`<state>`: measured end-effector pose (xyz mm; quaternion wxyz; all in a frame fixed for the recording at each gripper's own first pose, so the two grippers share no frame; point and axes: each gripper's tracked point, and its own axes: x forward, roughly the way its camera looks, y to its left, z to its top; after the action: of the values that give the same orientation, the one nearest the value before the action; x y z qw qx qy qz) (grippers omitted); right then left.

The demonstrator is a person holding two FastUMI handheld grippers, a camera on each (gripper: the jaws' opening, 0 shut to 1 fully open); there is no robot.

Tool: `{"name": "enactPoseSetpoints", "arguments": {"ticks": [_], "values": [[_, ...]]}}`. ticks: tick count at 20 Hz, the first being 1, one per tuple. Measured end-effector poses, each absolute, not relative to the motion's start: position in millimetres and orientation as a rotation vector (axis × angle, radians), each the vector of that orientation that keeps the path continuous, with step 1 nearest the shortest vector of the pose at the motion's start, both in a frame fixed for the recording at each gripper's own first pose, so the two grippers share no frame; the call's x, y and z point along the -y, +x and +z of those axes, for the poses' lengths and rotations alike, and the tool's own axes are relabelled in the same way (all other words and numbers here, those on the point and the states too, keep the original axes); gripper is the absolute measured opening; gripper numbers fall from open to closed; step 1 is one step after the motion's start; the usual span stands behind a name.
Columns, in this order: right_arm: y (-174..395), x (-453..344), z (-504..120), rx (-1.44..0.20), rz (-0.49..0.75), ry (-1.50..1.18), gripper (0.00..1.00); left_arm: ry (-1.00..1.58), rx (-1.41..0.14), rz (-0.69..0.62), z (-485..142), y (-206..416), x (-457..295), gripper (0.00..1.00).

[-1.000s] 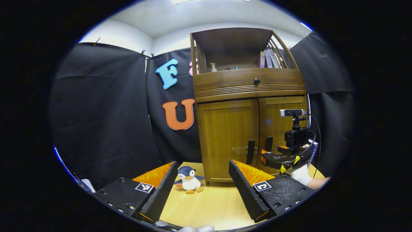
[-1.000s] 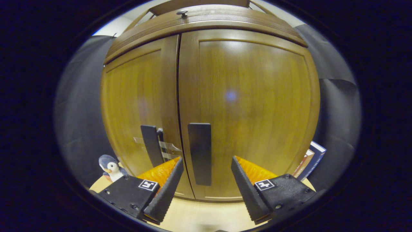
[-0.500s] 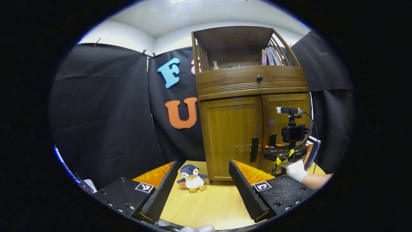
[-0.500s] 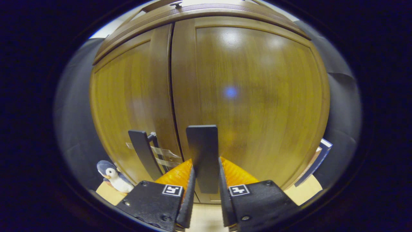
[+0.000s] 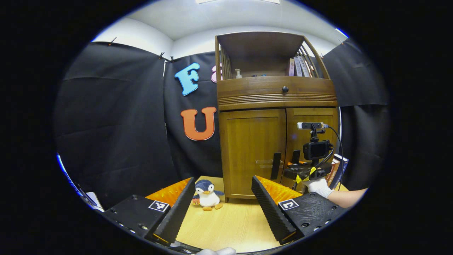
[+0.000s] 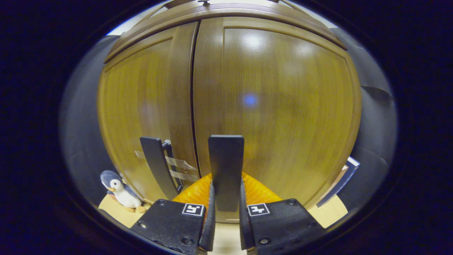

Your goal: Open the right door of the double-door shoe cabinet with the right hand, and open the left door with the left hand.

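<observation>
- You were on the first step: your right gripper was clamped on the dark upright handle of the shoe cabinet's right door, one finger pressing on each side of it.
- That door looked shut, its edge flush against the left door at the centre seam.
- Your left gripper was released, fingers wide apart, held well back from the cabinet over the wooden floor.
- From the left gripper view, your gloved right hand held its tool low at the cabinet's front, at handle height.
- A small penguin toy sat on the floor by the cabinet's lower left corner.
- Next, by my judgement, you needed to pull straight back and let the door swing on its outer hinge, keeping the grip firm on the flat handle.
- After that, the left door's handle awaited your left gripper.
- Compared with a second earlier, your right fingers, then spread either side of the handle, had closed onto it; half a second earlier they were nearly shut. Your left gripper had barely shifted.
</observation>
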<state>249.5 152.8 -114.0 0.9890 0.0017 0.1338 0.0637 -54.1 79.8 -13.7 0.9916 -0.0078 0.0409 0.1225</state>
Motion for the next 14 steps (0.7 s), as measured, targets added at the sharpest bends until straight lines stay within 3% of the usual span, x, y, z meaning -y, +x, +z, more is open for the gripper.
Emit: {"name": "enactPoseSetpoints", "arguments": {"ticks": [12,14], "values": [[174.6,-126.0,-117.5,-0.257,0.177,0.009,0.33,-0.021,-0.086,0.205,-28.2,-83.8,-65.8,0.96],[164.3,-118.6,-117.6,-0.258,0.188,0.001,0.29,-0.013,-0.089,0.188,-30.5,-83.4,-61.8,0.96]]}}
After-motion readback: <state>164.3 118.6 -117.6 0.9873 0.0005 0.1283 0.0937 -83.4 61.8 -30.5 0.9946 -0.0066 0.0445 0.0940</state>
